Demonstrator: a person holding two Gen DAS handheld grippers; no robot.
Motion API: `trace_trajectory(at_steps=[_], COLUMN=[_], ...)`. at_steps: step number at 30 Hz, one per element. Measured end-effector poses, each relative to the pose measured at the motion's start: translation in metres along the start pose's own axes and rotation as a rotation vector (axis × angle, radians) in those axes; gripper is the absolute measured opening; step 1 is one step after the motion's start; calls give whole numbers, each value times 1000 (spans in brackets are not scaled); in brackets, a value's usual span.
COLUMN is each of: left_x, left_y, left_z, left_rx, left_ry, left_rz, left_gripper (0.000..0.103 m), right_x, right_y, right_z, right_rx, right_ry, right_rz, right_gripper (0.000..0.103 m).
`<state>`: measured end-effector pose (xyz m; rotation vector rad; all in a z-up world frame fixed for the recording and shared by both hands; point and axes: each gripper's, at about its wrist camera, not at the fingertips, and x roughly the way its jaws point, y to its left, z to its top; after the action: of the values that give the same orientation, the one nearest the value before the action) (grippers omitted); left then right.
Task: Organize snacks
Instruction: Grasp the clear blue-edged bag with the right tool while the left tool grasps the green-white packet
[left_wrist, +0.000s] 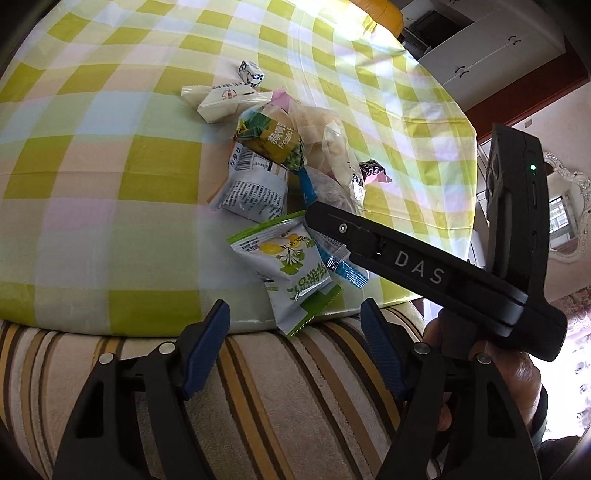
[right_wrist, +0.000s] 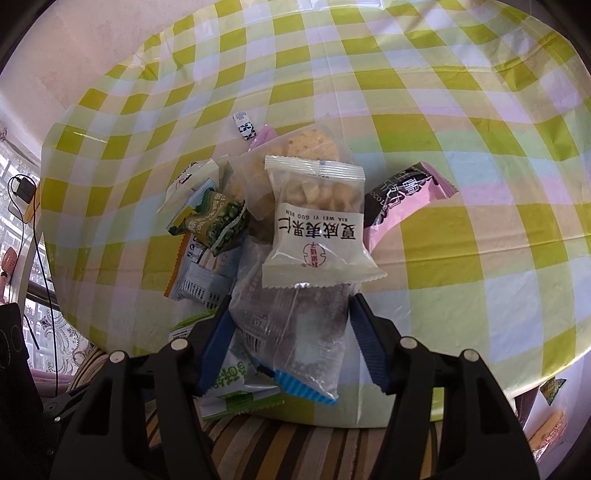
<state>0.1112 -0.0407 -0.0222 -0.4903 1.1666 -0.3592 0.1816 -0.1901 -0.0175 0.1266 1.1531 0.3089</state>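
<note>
A heap of snack packets (right_wrist: 295, 229) lies near the front edge of the tabletop (left_wrist: 110, 166), which wears a yellow-green checked cloth; striped fabric (left_wrist: 258, 406) shows below the edge. On top of the heap in the right wrist view sits a clear nut packet (right_wrist: 317, 221) with a white label. Under it lies a clear packet with a blue end (right_wrist: 291, 332), which runs down between the blue pads of the right gripper (right_wrist: 291, 343). Those jaws stand partly apart on either side of it; whether the pads press the wrapper cannot be told. A pink-and-dark wrapper (right_wrist: 402, 199) juts out to the right, a green pea packet (right_wrist: 218, 221) and a white-and-orange packet (right_wrist: 199, 280) crowd the left, and a small wrapped candy (right_wrist: 244, 126) sits apart beyond the heap.

In the left wrist view the left gripper (left_wrist: 295, 343) hangs over the tabletop's edge with its jaws apart and empty; a green-and-white packet (left_wrist: 291, 269) pokes toward the gap. The black body of the other tool crosses in front and hides part of the heap, with a hand (left_wrist: 509, 376) gripping it at lower right. More packets (right_wrist: 546, 417) at the right wrist view's lower right corner are cut off and blurred.
</note>
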Motion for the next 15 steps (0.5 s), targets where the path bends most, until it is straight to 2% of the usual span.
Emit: trace_trajectory(at_steps=[4, 9, 12, 15], left_x=[7, 17, 21, 28], left_y=[-4, -9, -16, -23], left_z=[4, 14, 21, 24], left_rx=[-18, -31, 1, 37], left_ry=[-8, -17, -29, -18], left_rz=[27, 67, 109, 147], left_gripper=[61, 61, 61, 43], right_x=[-3, -8, -13, -15], right_y=[-5, -18, -26, -34], right_z=[1, 0, -2, -4], right_rx=[9, 38, 50, 63], right_ry=[-4, -14, -18, -19], right_rz=[24, 33, 31, 27], right_gripper=[57, 54, 53, 53])
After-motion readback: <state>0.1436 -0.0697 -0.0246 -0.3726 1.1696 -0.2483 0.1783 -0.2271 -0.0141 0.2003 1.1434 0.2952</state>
